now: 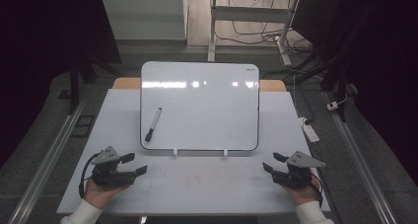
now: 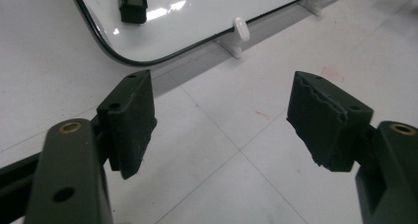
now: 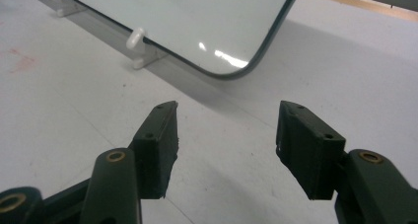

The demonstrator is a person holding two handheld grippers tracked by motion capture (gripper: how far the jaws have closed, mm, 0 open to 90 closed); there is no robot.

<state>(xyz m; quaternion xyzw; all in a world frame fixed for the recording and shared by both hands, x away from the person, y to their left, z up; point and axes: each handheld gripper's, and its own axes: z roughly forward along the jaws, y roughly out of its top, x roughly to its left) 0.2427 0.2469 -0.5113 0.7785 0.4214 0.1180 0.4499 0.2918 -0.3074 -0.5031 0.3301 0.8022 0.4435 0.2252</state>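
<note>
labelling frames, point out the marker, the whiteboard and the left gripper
marker [image 1: 153, 124], high view, middle of its barrel
whiteboard [image 1: 212, 110], high view, bare white face
left gripper [image 1: 137, 163], high view, midway between its fingertips

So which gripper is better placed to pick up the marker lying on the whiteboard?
Left, probably. The marker lies on the whiteboard's left side, nearer the open left gripper than the right gripper.

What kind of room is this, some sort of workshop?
Probably a lab or test room: a plain white table with a whiteboard, cables trailing on the floor, and a power strip.
</note>
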